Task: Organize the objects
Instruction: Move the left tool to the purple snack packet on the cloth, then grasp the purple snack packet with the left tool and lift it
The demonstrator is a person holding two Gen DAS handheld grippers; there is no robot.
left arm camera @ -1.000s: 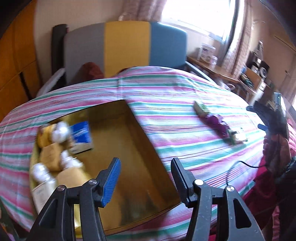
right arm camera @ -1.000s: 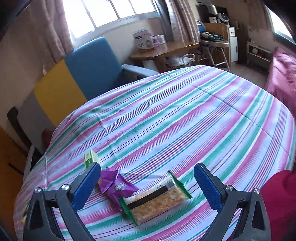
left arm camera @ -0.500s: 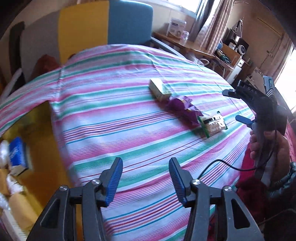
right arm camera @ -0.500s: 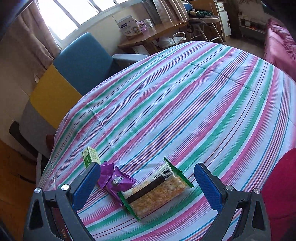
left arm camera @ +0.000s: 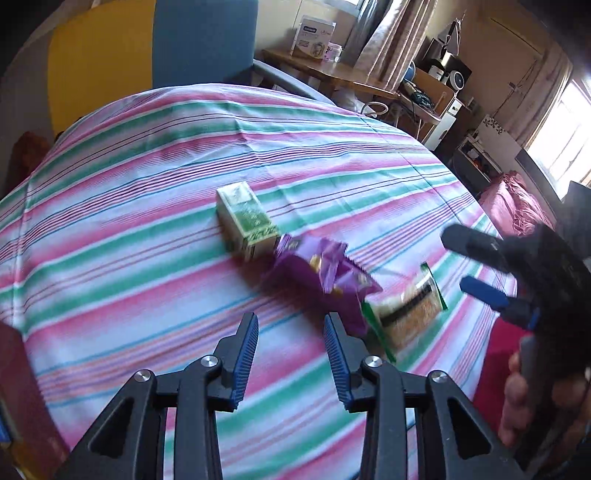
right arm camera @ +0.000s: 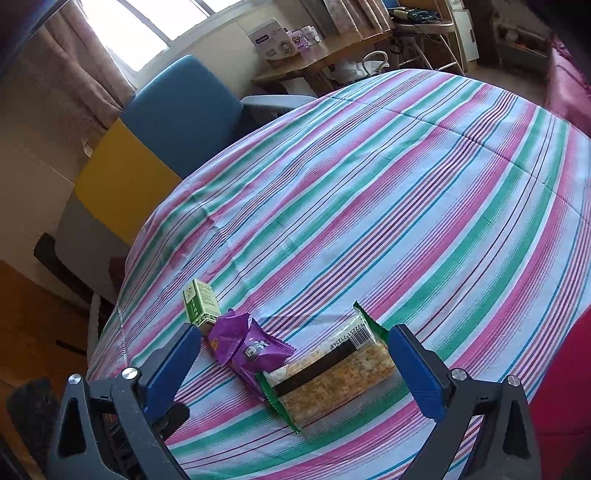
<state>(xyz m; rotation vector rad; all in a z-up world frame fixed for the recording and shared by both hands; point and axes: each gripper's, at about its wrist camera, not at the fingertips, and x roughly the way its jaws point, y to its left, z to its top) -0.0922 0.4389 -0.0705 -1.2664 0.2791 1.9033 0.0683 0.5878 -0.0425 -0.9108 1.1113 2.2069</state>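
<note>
Three snacks lie in a row on the striped tablecloth [left arm camera: 147, 184]: a small green box [left arm camera: 245, 225], a purple packet [left arm camera: 321, 277] and a green-edged cracker pack [left arm camera: 406, 310]. My left gripper [left arm camera: 291, 328] hovers just short of the purple packet, its jaws closing with nothing between them. My right gripper [right arm camera: 293, 334] stands wide open over the cracker pack [right arm camera: 332, 380], its fingers on either side of the pack and not touching it. Left of that pack lie the purple packet [right arm camera: 251, 347] and the green box [right arm camera: 201, 302]. In the left wrist view a hand holds the right gripper [left arm camera: 456, 258] at the right.
A blue, yellow and grey armchair [left arm camera: 166, 48] stands behind the round table. A wooden desk with a white carton [left arm camera: 314, 35] is at the back, and shelves and pink bedding [left arm camera: 517, 206] at the right. A blurred dark red edge [left arm camera: 22, 406] shows at lower left.
My left gripper has swung right, away from the golden box of items, to the snacks, and its jaws have narrowed. The right gripper has stayed over the cracker pack and tipped down a little.
</note>
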